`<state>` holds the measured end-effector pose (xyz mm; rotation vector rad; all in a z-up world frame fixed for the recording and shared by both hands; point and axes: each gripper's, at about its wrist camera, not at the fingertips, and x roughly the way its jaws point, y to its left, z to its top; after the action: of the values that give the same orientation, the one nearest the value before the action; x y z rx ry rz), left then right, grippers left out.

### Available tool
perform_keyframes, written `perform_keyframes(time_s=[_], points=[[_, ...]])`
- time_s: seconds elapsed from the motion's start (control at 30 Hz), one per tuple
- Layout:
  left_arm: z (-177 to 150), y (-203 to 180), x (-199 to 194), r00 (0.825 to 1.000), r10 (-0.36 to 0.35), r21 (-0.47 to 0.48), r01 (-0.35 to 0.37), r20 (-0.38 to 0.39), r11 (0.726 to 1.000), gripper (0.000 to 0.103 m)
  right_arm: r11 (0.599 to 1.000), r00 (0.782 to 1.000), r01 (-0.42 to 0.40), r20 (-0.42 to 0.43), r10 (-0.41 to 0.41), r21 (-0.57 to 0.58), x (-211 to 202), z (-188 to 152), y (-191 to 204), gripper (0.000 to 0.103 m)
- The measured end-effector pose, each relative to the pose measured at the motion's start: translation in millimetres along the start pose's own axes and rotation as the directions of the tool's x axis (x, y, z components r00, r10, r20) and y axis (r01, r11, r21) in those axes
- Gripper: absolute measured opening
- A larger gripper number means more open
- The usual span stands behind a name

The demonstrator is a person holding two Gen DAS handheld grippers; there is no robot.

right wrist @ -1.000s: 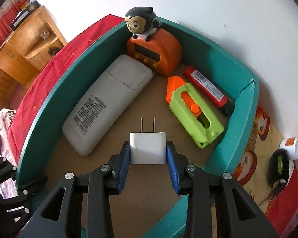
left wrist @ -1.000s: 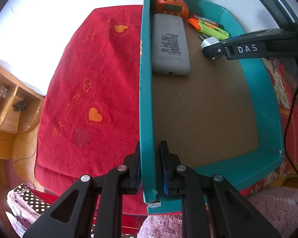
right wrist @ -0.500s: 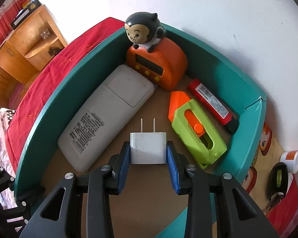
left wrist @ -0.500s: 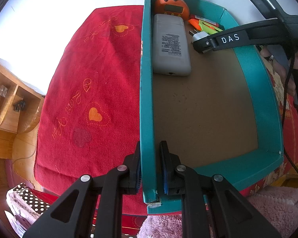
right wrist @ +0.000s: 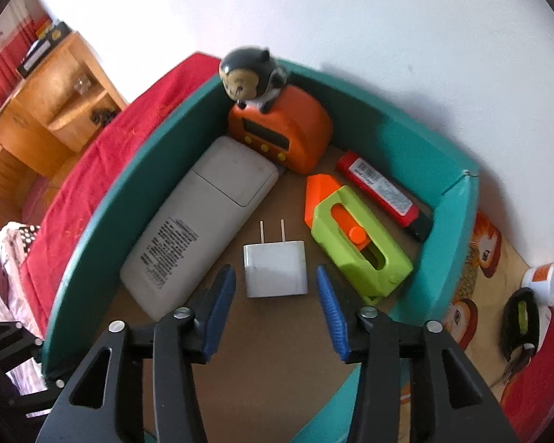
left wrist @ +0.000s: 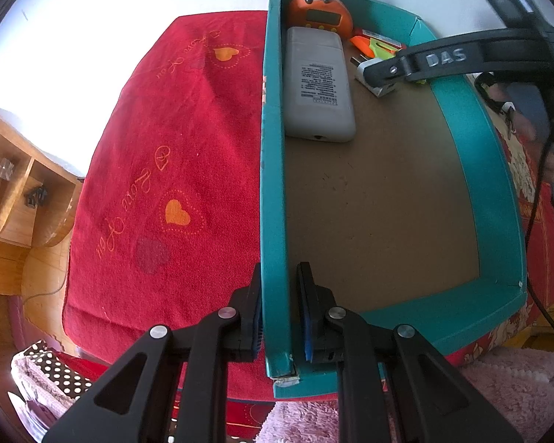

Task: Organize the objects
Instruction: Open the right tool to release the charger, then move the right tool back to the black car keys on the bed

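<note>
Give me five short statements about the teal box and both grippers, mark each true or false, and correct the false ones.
1. The left gripper clamps the teal box by its wall. True.
2. The white plug adapter lies outside the box. False: it lies on the box floor.
3. The right gripper squeezes the adapter. False: its jaws are opening, pads clear of it.
4. The monkey clock stands in a box corner. True.
5. The grey remote lies on the red cloth. False: it lies inside the box.

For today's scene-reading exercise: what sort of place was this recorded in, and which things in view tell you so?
Probably a room in a home, perhaps a bedroom. A red heart-printed cloth covers the surface under the teal box, a wooden shelf unit stands against the white wall, and fluffy pink fabric lies below.
</note>
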<state>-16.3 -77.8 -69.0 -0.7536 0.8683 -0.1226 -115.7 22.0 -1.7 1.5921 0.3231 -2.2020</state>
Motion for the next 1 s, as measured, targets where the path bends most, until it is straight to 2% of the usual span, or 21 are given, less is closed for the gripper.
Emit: perform_keyframes(time_s=[0.27,0.5,0.7,0.73,0.87,0.93,1.0], points=[[1.3,-3.7,-0.5,1.0,-0.001,-0.003,0.001,0.005,1.0,0.013,0.998,0.998,-0.024,0.056,0.021,0.053,-31.1,-14.0,-6.4,0.053],[4.6,-9.4,-0.5,1.0,0.005,-0.012,-0.005,0.012,1.0,0.013,0.997,0.996,-0.002,0.094,-0.005,0.077,-64.5,-40.5,-13.8,0.053],[11.1,-15.8,0.3,1.0,0.007,-0.012,-0.007,0.013,1.0,0.013,0.987,0.995,0.061,0.07,-0.072,0.149,-82.5,-76.9,-54.1,0.053],[10.6,-14.0,-1.7,0.995,0.043,-0.098,-0.034,0.091,0.995,0.013,0.983,0.995,0.071,0.064,-0.083,0.167,-82.6,-82.6,-61.0,0.053],[10.8,-18.3,-1.7,0.995,0.046,-0.094,-0.037,0.088,0.995,0.013,0.956,0.993,0.104,0.03,-0.117,0.276,-82.0,-109.8,-102.5,0.053],[-14.7,5.0,13.0,0.995,0.047,-0.091,-0.039,0.087,0.995,0.013,0.939,0.99,0.131,0.011,-0.141,0.317,-80.3,-119.4,-117.9,0.053],[-37.4,-1.2,15.7,0.995,0.047,-0.09,-0.039,0.088,0.995,0.013,0.923,0.988,0.149,-0.006,-0.157,0.355,-80.0,-128.8,-133.7,0.053]])
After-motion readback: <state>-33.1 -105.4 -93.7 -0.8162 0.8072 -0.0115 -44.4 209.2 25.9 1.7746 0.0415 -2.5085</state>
